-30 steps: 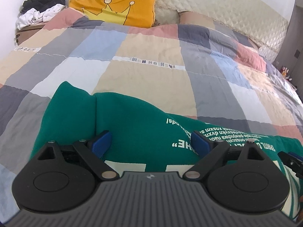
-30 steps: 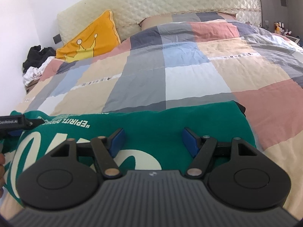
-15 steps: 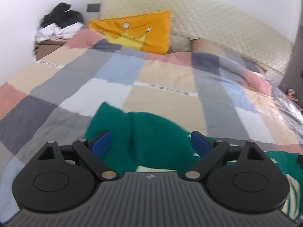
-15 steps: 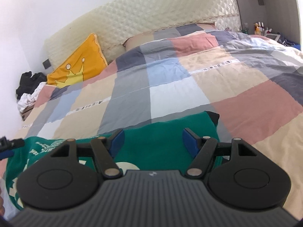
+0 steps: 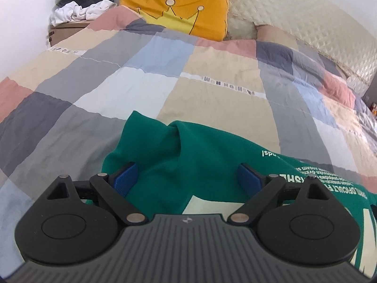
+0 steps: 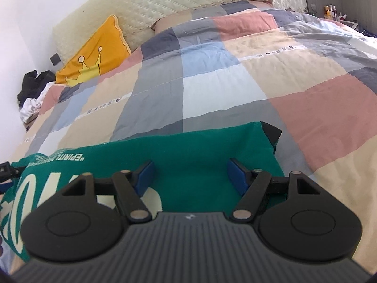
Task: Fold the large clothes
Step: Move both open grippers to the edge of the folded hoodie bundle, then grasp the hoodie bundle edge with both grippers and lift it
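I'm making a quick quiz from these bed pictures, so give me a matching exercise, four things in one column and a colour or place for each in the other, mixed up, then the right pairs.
Column one:
1. garment
2. crown cushion
3. pile of clothes
4. gripper pads

Column two:
A. blue
B. on the bedside stand by the wall, black and white
C. green with pale lettering, lying on the patchwork quilt
D. orange, leaning against the headboard

Pairs: 1-C, 2-D, 3-B, 4-A
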`<act>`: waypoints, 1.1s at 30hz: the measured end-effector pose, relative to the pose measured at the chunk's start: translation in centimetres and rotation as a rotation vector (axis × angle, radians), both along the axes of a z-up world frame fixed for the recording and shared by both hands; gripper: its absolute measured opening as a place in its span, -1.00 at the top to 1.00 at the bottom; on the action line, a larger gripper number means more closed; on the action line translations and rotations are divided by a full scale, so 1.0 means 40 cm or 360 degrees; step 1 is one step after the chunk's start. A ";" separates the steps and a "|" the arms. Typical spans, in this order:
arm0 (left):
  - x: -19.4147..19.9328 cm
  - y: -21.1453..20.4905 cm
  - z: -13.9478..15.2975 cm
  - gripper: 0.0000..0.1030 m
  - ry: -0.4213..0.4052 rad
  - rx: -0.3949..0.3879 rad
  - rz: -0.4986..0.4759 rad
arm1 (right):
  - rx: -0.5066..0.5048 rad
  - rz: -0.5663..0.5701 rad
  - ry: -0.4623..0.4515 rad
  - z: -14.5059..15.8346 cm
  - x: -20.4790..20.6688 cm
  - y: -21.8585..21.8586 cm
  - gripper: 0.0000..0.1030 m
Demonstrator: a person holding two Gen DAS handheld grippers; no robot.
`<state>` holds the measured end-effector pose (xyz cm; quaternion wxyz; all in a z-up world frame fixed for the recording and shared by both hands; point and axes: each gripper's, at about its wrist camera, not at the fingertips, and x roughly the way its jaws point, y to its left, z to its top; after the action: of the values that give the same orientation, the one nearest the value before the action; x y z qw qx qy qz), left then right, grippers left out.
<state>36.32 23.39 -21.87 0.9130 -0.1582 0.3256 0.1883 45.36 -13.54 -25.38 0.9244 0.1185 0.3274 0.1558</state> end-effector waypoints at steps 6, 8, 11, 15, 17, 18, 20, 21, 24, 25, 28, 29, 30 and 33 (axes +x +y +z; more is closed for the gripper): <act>-0.060 -0.034 0.047 -0.82 -0.0060 0.0046 -0.0003 | 0.0248 -0.0090 -0.0071 0.039 -0.057 -0.028 -0.39; -0.089 -0.056 0.065 -0.82 -0.0082 0.0075 -0.0023 | 0.0342 -0.0139 -0.0079 0.062 -0.090 -0.041 -0.40; -0.142 -0.092 0.090 -0.82 -0.0120 0.0097 -0.0055 | 0.0370 -0.0168 -0.0099 0.090 -0.145 -0.047 -0.41; -0.215 -0.148 0.114 -0.82 -0.0182 0.0104 -0.0117 | 0.0435 -0.0199 -0.0011 0.112 -0.200 -0.063 -0.44; -0.248 -0.183 0.120 -0.82 -0.0204 0.0121 -0.0157 | 0.0522 -0.0181 0.0043 0.116 -0.226 -0.070 -0.44; -0.267 -0.200 0.122 -0.82 -0.0213 0.0125 -0.0187 | 0.0546 -0.0172 0.0060 0.115 -0.242 -0.071 -0.44; -0.303 -0.228 0.118 -0.82 -0.0228 0.0114 -0.0212 | 0.0584 -0.0172 0.0092 0.110 -0.276 -0.071 -0.44; -0.321 -0.238 0.114 -0.82 -0.0231 0.0086 -0.0218 | 0.0604 -0.0164 0.0105 0.106 -0.290 -0.070 -0.44; -0.359 -0.258 0.099 -0.82 -0.0226 -0.0050 -0.0245 | 0.0690 -0.0144 0.0200 0.083 -0.323 -0.059 -0.44; -0.368 -0.264 0.095 -0.82 -0.0224 -0.0088 -0.0253 | 0.0702 -0.0138 0.0227 0.077 -0.329 -0.053 -0.44; -0.390 -0.289 0.082 -0.82 -0.0206 -0.0168 -0.0287 | 0.0759 -0.0128 0.0323 0.050 -0.344 -0.031 -0.44; -0.398 -0.298 0.077 -0.82 -0.0201 -0.0191 -0.0299 | 0.0779 -0.0131 0.0368 0.039 -0.346 -0.026 -0.44; -0.404 -0.305 0.072 -0.82 -0.0194 -0.0213 -0.0303 | 0.0796 -0.0134 0.0411 0.027 -0.346 -0.021 -0.44; -0.410 -0.310 0.053 -0.82 -0.0156 -0.0280 -0.0298 | 0.0866 -0.0138 0.0529 -0.009 -0.343 -0.018 -0.44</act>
<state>19.93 11.00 -19.75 0.9240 -0.2156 0.3090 0.0652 31.63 -14.26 -25.75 0.7984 0.3990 0.4148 0.1768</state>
